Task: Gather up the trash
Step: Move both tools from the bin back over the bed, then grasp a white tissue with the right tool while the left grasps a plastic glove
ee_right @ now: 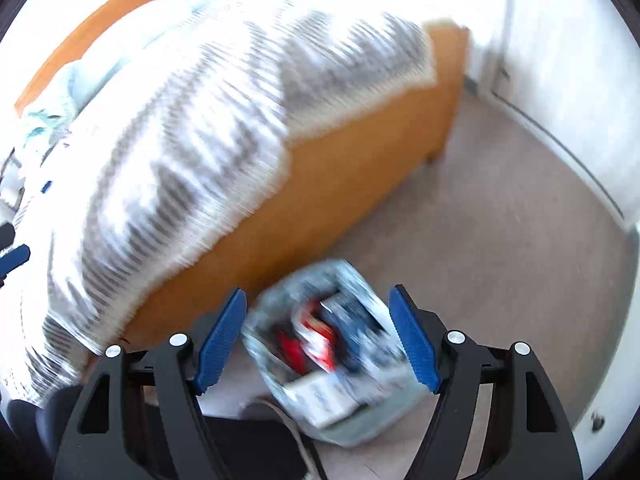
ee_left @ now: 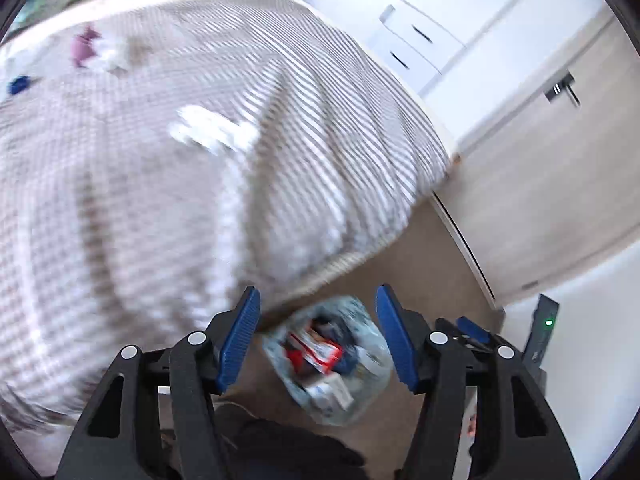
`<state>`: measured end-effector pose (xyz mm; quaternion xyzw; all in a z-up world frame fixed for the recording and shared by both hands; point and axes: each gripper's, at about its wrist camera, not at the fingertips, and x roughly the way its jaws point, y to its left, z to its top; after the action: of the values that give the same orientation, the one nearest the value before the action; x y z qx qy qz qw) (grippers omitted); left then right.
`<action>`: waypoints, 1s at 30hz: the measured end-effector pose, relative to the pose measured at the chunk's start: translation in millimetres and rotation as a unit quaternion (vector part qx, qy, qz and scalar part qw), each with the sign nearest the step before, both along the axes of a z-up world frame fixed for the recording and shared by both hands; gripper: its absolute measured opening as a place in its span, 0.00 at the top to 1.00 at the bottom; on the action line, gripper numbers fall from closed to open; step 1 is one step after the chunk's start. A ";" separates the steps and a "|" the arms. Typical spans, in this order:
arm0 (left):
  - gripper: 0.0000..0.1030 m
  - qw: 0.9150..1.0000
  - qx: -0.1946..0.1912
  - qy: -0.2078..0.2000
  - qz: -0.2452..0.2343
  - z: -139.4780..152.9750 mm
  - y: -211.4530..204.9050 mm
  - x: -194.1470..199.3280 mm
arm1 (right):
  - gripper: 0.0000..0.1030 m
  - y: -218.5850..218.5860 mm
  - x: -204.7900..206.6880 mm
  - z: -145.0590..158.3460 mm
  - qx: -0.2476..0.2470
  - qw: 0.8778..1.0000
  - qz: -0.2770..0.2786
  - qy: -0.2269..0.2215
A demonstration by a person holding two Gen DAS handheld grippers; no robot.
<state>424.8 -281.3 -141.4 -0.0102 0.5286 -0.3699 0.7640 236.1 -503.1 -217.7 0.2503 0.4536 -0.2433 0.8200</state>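
Left gripper (ee_left: 318,336): jaws are standing apart, gripping nothing.
Right gripper (ee_right: 316,338): jaws are standing apart, gripping nothing.
Trash bag (ee_right: 326,356): is sitting on the carpet (ee_right: 500,240) beside the bed frame (ee_right: 340,184), below both grippers; mouth is facing up, showing red and white packaging. Long axis: cannot tell through blur.
Bed items: white crumpled piece (ee_left: 212,130), purple piece (ee_left: 84,46) and blue piece (ee_left: 19,85) are lying on the striped blanket (ee_left: 140,200).

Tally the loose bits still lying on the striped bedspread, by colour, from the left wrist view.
White crumpled pieces: 2 (one mid-bed, one by the purple item)
Purple: 1
Blue: 1
Total: 4, though blur keeps me from saying what each is.
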 end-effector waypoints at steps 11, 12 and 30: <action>0.38 0.982 -0.011 -0.038 0.187 23.0 182.8 133.7 | 0.31 101.6 169.5 58.2 -0.038 0.985 0.153 -0.072; 0.38 0.977 -0.010 -0.053 0.207 18.9 196.5 143.4 | 0.31 109.7 185.4 54.8 -0.040 0.983 0.164 -0.072; 0.38 0.959 0.010 -0.055 0.280 -33.8 253.0 211.3 | 0.94 142.7 357.8 24.5 -0.005 0.984 0.102 -0.147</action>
<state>636.1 -28.3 -175.2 -0.1299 0.4658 -0.1364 0.8646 593.9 -360.5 -193.2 0.2315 0.3496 -0.1211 0.8998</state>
